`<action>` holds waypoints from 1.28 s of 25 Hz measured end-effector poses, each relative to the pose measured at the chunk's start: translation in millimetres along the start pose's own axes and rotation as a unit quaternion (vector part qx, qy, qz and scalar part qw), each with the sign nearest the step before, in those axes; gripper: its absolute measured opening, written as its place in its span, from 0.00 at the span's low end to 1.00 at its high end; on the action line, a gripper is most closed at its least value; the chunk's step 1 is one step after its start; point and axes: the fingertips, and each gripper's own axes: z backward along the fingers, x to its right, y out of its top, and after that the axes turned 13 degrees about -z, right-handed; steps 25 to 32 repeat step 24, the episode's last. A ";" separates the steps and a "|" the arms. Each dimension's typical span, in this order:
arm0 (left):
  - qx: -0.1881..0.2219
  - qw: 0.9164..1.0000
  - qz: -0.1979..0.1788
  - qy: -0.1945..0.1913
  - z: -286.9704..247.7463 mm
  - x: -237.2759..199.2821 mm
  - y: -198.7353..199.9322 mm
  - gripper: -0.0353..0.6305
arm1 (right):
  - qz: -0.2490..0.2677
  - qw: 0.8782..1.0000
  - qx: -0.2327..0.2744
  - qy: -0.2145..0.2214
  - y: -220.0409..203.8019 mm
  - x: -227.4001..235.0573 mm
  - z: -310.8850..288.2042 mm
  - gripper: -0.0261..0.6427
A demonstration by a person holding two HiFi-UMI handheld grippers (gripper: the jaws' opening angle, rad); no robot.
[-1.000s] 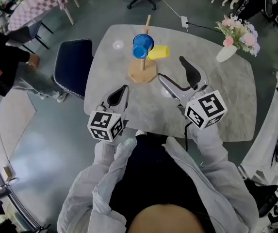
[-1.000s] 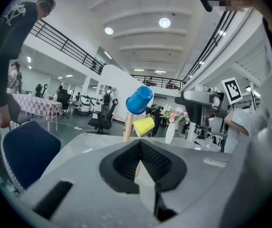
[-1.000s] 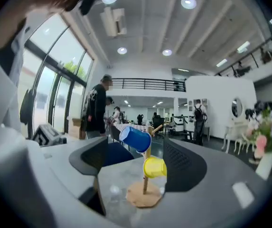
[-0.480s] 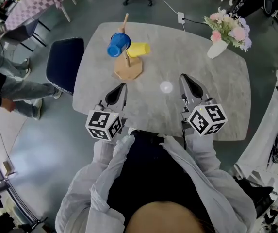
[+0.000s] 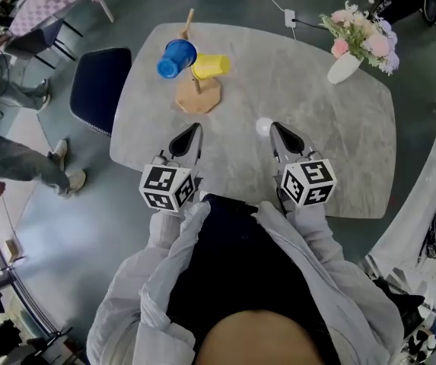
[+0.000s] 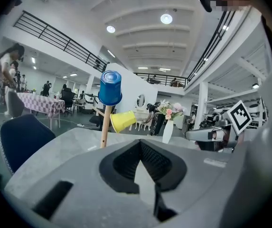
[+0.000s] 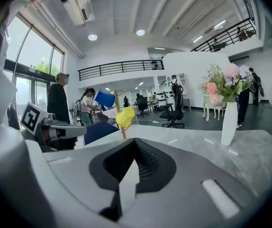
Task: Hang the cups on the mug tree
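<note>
I hold left gripper (image 5: 194, 130) and right gripper (image 5: 276, 129) near the mug tree (image 5: 198, 94), jaws closed, empty; blue cup (image 5: 174, 58), yellow cup (image 5: 211, 67) hang there.

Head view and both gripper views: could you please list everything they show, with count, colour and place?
grey stone-look table: one, grey, in front of the person
wooden mug tree: one, light wood, table's far left
blue tapered cup: one, blue, hung on the tree's left side
yellow tapered cup: one, yellow, hung on the tree's right side
white vase of pink flowers: one, table's far right
dark blue chair: one, left of the table
bystanders: at least two, floor at left
left gripper: grey, black fingers shut, empty
right gripper: grey, black fingers shut, empty
</note>
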 end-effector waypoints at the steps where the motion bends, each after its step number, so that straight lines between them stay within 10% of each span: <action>1: -0.001 1.000 0.000 0.001 -0.3 -0.6 -0.4 0.06 | -0.002 1.000 -0.001 0.000 0.0 1.6 0.2 0.06; 32: -0.004 1.000 -0.003 0.002 -2.0 -4.9 -0.1 0.06 | 0.008 1.000 -0.004 0.003 5.6 -2.6 -4.5 0.06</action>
